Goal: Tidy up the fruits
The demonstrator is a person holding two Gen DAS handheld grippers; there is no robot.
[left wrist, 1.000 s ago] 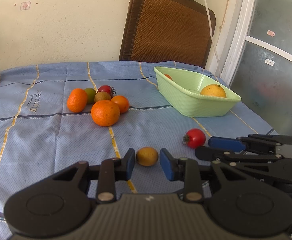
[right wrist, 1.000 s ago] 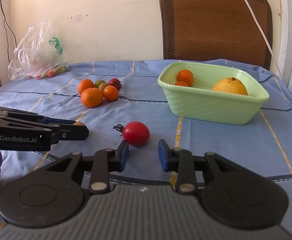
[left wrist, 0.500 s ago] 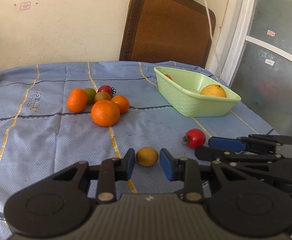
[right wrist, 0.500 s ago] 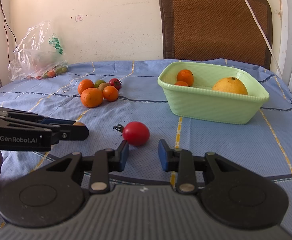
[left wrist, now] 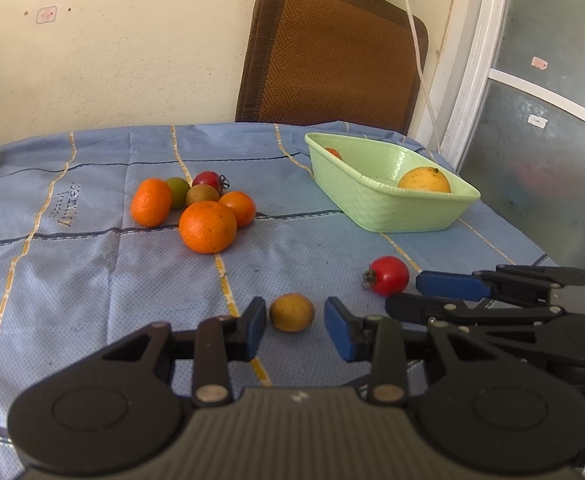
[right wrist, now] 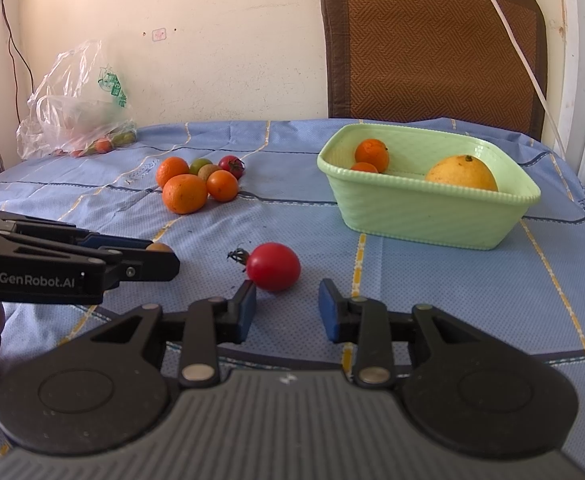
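My left gripper [left wrist: 294, 324] is open, with a small brownish-yellow fruit [left wrist: 291, 312] on the cloth between its fingertips, not touching them. My right gripper [right wrist: 287, 306] is open just short of a red tomato [right wrist: 273, 266], which also shows in the left wrist view [left wrist: 387, 275]. A light green basket [right wrist: 432, 216] at the right holds a large yellow citrus [right wrist: 461, 173] and two small oranges [right wrist: 371, 154]. A cluster of oranges [left wrist: 207, 226] and small fruits lies at mid-table, also in the right wrist view [right wrist: 184, 193].
A blue tablecloth [left wrist: 92, 272] covers the table. A brown chair back [right wrist: 432, 44] stands behind the basket. A plastic bag [right wrist: 76, 108] with fruit lies at the far left corner. A glass door [left wrist: 540, 120] and white cable [left wrist: 416, 48] are on the right.
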